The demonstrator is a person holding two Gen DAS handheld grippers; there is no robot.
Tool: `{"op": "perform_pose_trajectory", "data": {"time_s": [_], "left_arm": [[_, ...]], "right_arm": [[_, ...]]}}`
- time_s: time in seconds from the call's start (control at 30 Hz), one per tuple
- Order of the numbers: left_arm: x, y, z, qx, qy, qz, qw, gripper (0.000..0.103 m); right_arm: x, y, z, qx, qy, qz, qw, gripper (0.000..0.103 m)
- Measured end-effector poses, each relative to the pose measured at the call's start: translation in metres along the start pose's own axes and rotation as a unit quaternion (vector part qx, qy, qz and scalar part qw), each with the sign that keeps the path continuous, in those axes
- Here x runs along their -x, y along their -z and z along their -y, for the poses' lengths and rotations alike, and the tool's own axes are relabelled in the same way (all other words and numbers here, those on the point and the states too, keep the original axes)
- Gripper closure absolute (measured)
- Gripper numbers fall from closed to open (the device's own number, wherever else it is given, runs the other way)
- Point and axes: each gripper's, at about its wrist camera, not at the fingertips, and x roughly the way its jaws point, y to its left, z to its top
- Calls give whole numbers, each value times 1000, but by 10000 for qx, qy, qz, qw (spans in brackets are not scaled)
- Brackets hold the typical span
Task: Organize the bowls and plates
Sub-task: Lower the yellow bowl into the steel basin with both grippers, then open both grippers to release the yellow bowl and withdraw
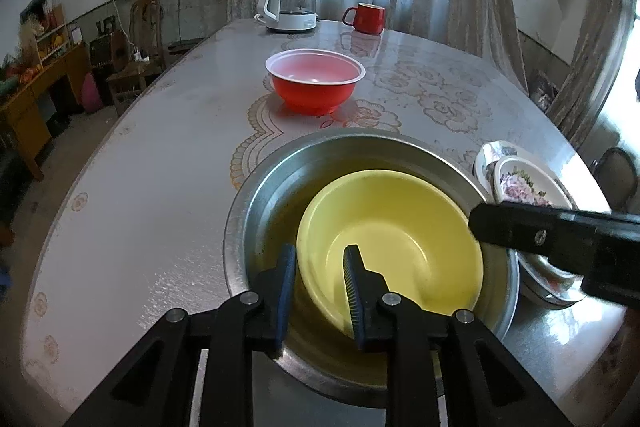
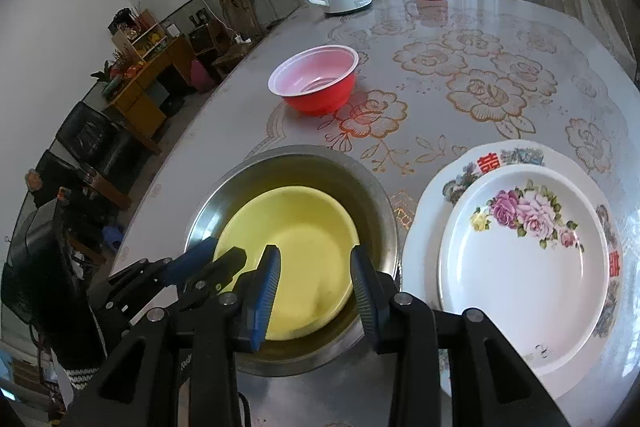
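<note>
A yellow bowl (image 1: 392,235) lies tilted inside a steel bowl (image 1: 264,195) near the table's front edge; both also show in the right wrist view, the yellow bowl (image 2: 296,239) in the steel bowl (image 2: 360,187). My left gripper (image 1: 318,267) is open, its fingers astride the yellow bowl's near-left rim without clamping it. My right gripper (image 2: 316,267) is open above the yellow bowl's near rim. A red bowl (image 1: 316,83) with a white inside stands farther back. Two stacked floral plates (image 2: 524,259) lie to the right of the steel bowl.
A white and glass kettle (image 1: 290,3) and a red mug (image 1: 366,18) stand at the table's far end (image 1: 420,39). The flowered table cover (image 2: 480,79) stretches between them and the bowls. Chairs and a wooden cabinet stand beyond the left edge.
</note>
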Motion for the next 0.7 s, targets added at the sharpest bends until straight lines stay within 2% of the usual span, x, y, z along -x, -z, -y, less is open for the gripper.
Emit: {"op": "perform_pose_trajectory", "data": {"time_s": [0.1, 0.2, 0.27, 0.3, 0.5, 0.7], "left_arm": [[1, 0, -1, 99, 142, -13, 9998, 73], [5, -1, 3, 77, 178, 35, 9998, 61], [9, -1, 6, 40, 118, 92, 9999, 47], [10, -2, 7, 29, 109, 133, 9998, 44], [15, -4, 7, 52, 87, 190, 9998, 44], [19, -5, 8, 101, 115, 243, 9996, 35]], "right_arm": [[-4, 4, 2, -78, -87, -69, 9999, 67], [-6, 5, 3, -127, -129, -99, 9998, 67], [-7, 6, 2, -130, -155, -98, 9997, 67], [-7, 6, 3, -130, -165, -97, 9997, 67], [-8, 7, 4, -135, -206, -84, 9997, 67], [-6, 9, 8, -244, -381, -31, 9990, 67]]}}
